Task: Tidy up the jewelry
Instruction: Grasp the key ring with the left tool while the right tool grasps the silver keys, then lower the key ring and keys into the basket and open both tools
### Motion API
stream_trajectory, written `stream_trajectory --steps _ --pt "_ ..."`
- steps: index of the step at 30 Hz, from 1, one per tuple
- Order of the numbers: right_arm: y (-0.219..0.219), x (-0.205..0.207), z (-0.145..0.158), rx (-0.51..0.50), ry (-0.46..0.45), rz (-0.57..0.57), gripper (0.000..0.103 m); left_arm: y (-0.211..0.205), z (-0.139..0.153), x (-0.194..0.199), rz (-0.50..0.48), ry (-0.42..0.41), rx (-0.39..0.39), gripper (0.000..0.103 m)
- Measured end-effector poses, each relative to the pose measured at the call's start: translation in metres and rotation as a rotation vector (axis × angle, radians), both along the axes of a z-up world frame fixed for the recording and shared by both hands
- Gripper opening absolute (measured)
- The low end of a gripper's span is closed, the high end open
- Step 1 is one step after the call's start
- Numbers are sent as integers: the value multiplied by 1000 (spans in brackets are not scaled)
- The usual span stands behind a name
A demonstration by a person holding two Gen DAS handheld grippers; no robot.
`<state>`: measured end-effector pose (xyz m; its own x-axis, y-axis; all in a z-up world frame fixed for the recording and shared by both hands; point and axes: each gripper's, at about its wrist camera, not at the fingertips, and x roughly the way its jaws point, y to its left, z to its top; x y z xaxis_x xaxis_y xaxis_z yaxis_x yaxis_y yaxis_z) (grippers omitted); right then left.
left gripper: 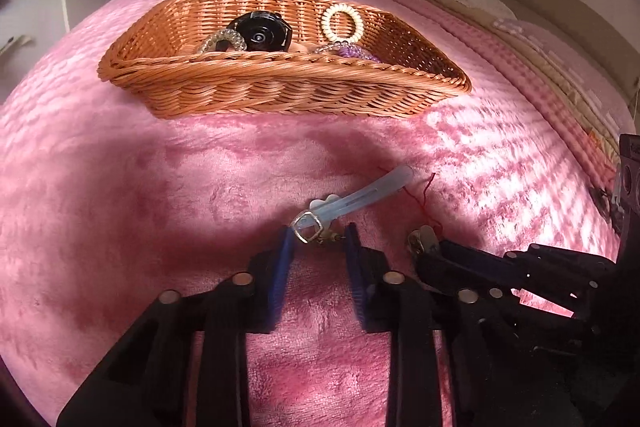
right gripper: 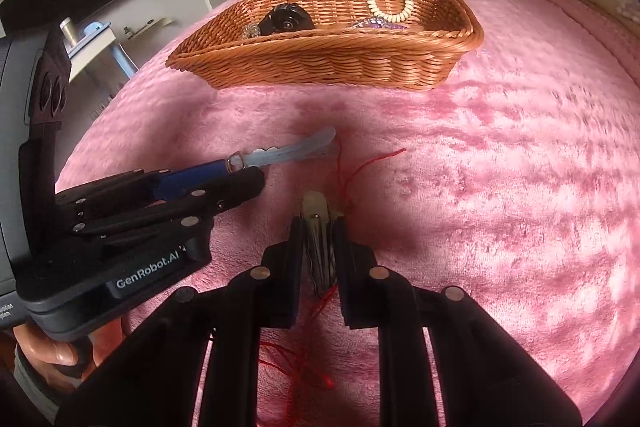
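- Now my left gripper (left gripper: 318,239) stands open around the buckle end of the pale blue strap (left gripper: 352,201) on the pink blanket (left gripper: 120,187); I'd close squarely there.
- My right gripper (right gripper: 318,227) clamps a metal clip (right gripper: 318,247) with red thread (right gripper: 360,163).
- Blanket lies bare ahead up to the wicker basket (left gripper: 280,91); I'd lift over its near rim.

bare pink blanket (left gripper: 120,195) before basket (left gripper: 280,95), left tool (right gripper: 244,171) crowding right tool (right gripper: 318,227)
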<state>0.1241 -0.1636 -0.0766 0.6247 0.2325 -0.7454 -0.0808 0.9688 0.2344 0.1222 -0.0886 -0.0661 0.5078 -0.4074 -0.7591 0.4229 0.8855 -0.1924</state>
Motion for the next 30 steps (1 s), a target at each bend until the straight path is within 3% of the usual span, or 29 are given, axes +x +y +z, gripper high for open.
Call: stream_trajectory --steps 13,17,23,28,29,30 --pt "14 -3 4 -33 -11 65 14 51 8 -20 58 -20 -48 16" --pt "20 1 4 -51 13 88 21 63 7 -21 61 -15 -107 16" --pt "27 1 12 -133 -3 102 25 60 7 -25 35 -32 -116 16" --pt "37 7 5 -182 19 129 25 61 6 -26 30 -35 -126 16" --pt "40 6 5 -194 10 136 14 62 7 -27 30 -37 -128 16" --pt "41 4 6 -197 0 141 14 62 7 -27 29 -40 -129 16"
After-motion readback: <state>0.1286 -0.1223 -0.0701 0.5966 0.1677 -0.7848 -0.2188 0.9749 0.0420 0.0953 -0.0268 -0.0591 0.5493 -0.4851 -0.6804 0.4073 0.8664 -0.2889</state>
